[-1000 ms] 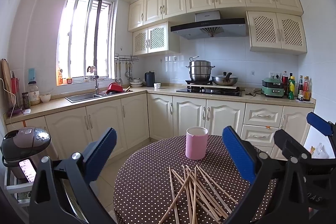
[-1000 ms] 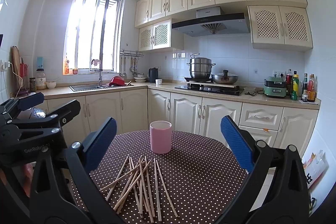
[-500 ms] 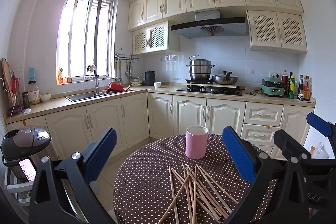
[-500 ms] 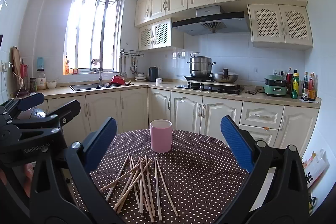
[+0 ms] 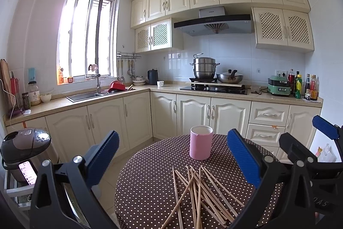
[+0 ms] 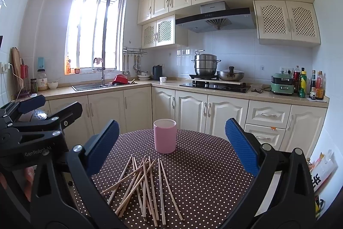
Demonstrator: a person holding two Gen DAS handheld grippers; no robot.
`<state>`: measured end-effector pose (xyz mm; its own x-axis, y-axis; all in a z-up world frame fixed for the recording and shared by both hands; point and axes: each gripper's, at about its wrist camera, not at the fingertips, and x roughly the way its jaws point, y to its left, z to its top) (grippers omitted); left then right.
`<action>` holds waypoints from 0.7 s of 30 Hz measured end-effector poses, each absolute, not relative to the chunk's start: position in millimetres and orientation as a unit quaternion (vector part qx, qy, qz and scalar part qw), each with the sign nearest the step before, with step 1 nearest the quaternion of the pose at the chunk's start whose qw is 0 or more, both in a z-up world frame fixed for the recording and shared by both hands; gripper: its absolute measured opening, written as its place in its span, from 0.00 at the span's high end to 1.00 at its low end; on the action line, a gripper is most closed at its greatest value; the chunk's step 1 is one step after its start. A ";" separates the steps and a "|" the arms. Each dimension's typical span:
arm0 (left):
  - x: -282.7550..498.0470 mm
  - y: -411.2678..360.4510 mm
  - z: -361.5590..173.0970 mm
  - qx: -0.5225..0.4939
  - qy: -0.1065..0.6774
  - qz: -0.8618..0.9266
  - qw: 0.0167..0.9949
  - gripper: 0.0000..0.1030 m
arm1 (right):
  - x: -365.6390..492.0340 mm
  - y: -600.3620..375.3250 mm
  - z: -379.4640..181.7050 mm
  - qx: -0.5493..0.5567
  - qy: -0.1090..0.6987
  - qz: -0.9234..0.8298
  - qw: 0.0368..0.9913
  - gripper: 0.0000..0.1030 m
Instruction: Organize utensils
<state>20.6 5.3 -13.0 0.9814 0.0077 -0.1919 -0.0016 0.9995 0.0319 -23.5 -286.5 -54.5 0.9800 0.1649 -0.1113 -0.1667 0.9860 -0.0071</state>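
Note:
A pink cylindrical holder (image 5: 201, 142) (image 6: 165, 135) stands upright on a round table with a brown polka-dot cloth (image 5: 145, 181) (image 6: 205, 169). In front of it lies a loose crossed pile of wooden chopsticks (image 5: 198, 194) (image 6: 143, 184). My left gripper (image 5: 172, 156) hovers open above the table's left side, nothing between its blue pads. My right gripper (image 6: 171, 143) is likewise open and empty, held above the pile. Each gripper shows at the edge of the other's view.
A rice cooker (image 5: 23, 145) sits on a stand left of the table, with a lit phone (image 5: 27, 173) beside it. Cream cabinets, a sink (image 5: 85, 96), and a stove with pots (image 5: 205, 70) line the far walls. A bag (image 6: 321, 171) lies on the floor at right.

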 end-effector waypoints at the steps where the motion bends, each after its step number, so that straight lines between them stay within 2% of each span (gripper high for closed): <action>1: 22.1 5.4 -13.5 0.017 0.099 0.002 0.995 0.04 | -22.6 -286.7 -54.9 -0.008 0.057 0.084 0.995 0.06; 15: 39.8 5.2 -19.5 0.017 0.109 0.013 0.994 0.04 | -4.4 -283.9 -60.4 -0.009 0.070 0.095 0.993 0.06; 21: 62.5 9.8 -30.9 0.009 0.146 -0.004 0.989 0.04 | 11.3 -284.2 -68.6 -0.012 0.090 0.100 0.991 0.06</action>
<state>62.5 9.8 -30.9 0.9573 -0.0061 -0.2889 0.0113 0.9998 0.0163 11.3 -284.2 -68.6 0.9638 0.1956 -0.1811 -0.2001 0.9798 -0.0066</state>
